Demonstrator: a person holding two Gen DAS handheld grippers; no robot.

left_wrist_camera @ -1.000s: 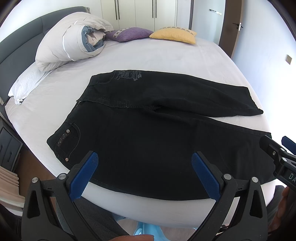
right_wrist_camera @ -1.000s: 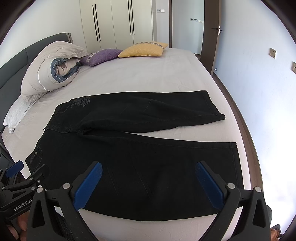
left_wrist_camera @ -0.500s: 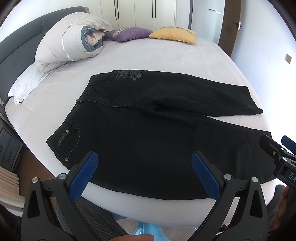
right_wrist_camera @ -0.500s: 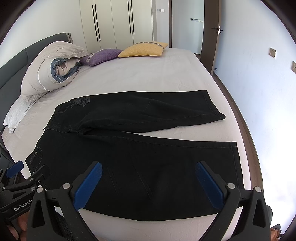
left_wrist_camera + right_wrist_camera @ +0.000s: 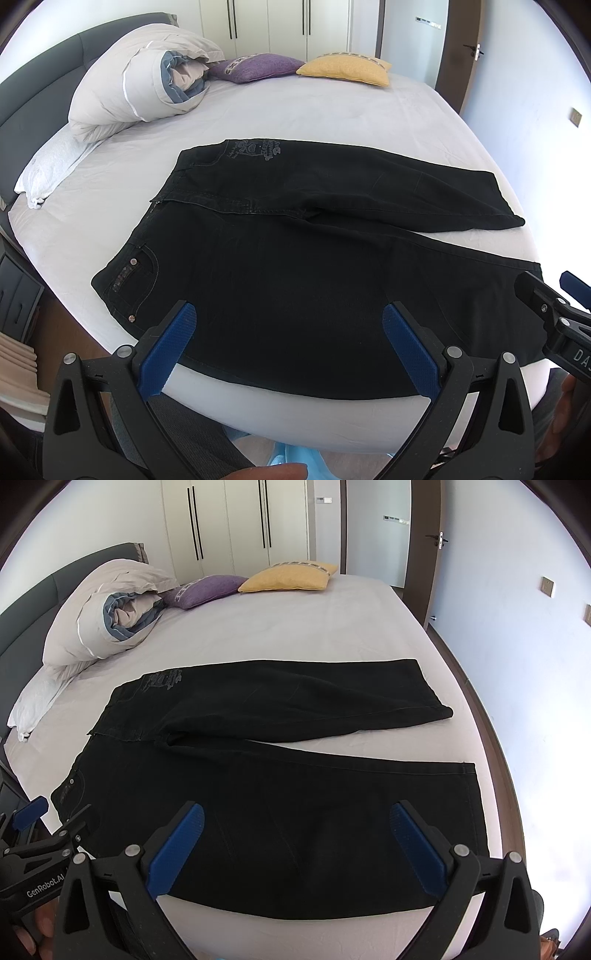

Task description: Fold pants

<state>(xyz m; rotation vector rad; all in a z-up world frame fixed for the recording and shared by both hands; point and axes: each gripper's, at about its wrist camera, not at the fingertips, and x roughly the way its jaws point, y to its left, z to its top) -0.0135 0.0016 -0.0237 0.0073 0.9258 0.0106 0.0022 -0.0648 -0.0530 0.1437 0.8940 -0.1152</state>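
- Lying spread flat on the bed: black pants, waistband toward the folded duvet, hems pointing away from it.
- Splaying apart in a narrow V: the two legs, far leg angling off from near leg, a wedge of sheet showing between them toward the hems.
- Overlapping slightly at the crotch only; no lengthwise fold made so far, no crosswise fold either.
- Judging progress: barely begun, garment laid out and nothing more.
- Hovering over the near edge of the pants, on the waistband end nearest the duvet: left gripper, released, blue pads wide apart, nothing between them.
- Hovering over the near leg, on the hem end farthest from the duvet: right gripper, likewise released and empty.
- Touching fabric or not: hard telling from these views, though neither claw pinching cloth.
- Sitting beyond the duvet, well apart from the pants: purple cushion and yellow cushion, not interfering.
- Remaining, as a judgement: gripping waistband and hem of one leg, carrying it over onto the other, then folding the doubled length toward the waistband once or twice.
- Watching for: the near leg hanging close to the mattress edge, likely sliding off if dragged.
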